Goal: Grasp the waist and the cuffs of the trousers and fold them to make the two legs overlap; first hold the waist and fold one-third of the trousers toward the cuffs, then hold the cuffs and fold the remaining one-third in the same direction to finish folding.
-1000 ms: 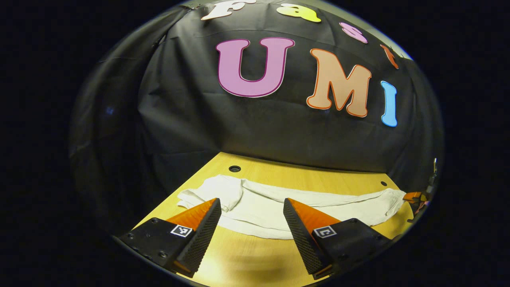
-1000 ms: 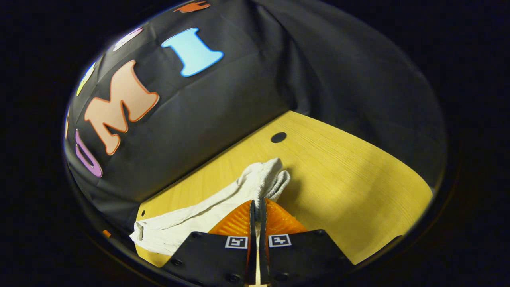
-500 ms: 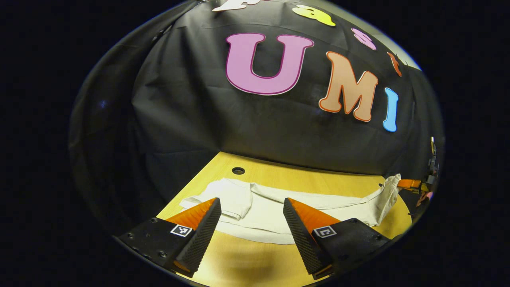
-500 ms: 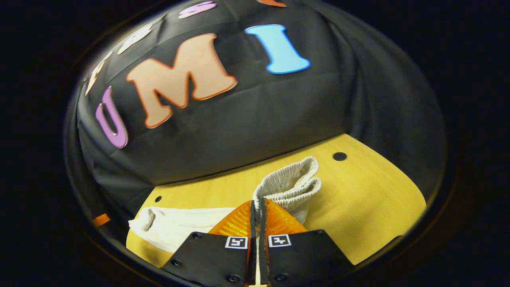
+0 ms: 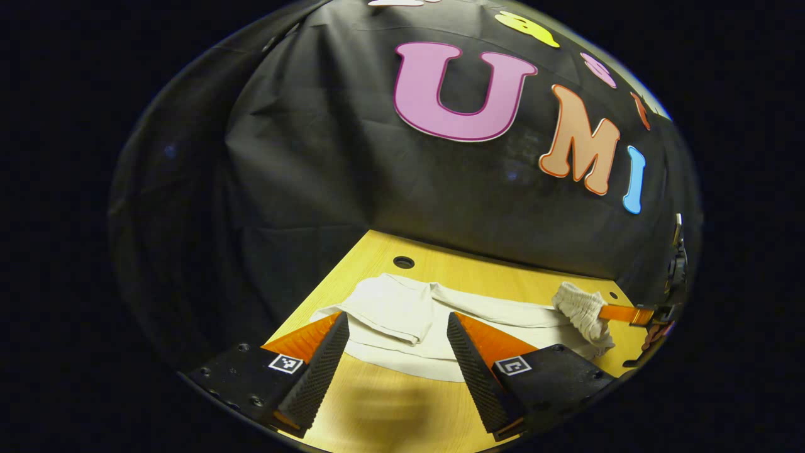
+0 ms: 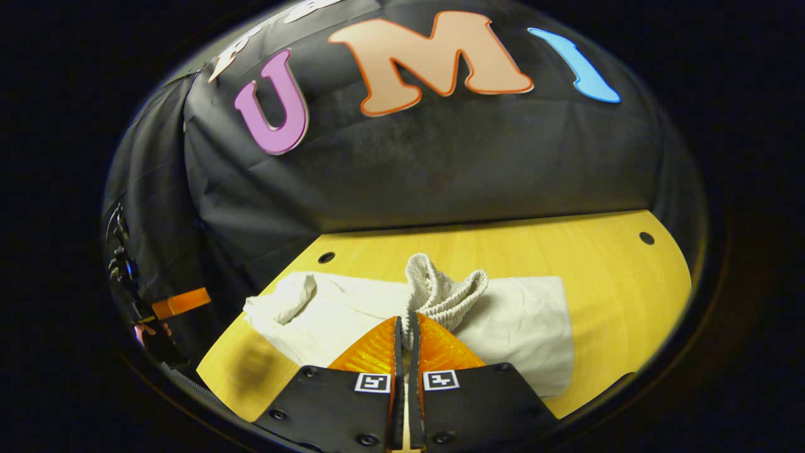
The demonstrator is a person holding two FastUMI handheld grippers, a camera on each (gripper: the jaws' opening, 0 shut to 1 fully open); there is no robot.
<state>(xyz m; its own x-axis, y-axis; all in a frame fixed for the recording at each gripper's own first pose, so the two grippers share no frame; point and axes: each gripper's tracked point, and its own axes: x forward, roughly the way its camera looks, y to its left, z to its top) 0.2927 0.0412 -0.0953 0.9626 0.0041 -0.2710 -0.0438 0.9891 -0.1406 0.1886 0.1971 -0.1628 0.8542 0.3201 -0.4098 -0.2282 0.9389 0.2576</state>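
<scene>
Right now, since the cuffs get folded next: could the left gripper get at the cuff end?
Probably yes. The left gripper is open with the cuff end lying flat on the table just ahead of its fingers, nothing between. The right gripper holds the waistband elsewhere.

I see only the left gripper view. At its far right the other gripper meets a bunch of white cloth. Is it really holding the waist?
Observer: Yes. In the right gripper view the right gripper is shut on the ribbed elastic waistband of the white fabric trousers.
Operator: Is the waist laid down already?
Observer: No, it is bunched and raised above the flat legs.
Operator: Where is my gripper from there?
Observer: The left gripper shows beside the yellow wooden table's left edge, apart from the cloth.
</scene>
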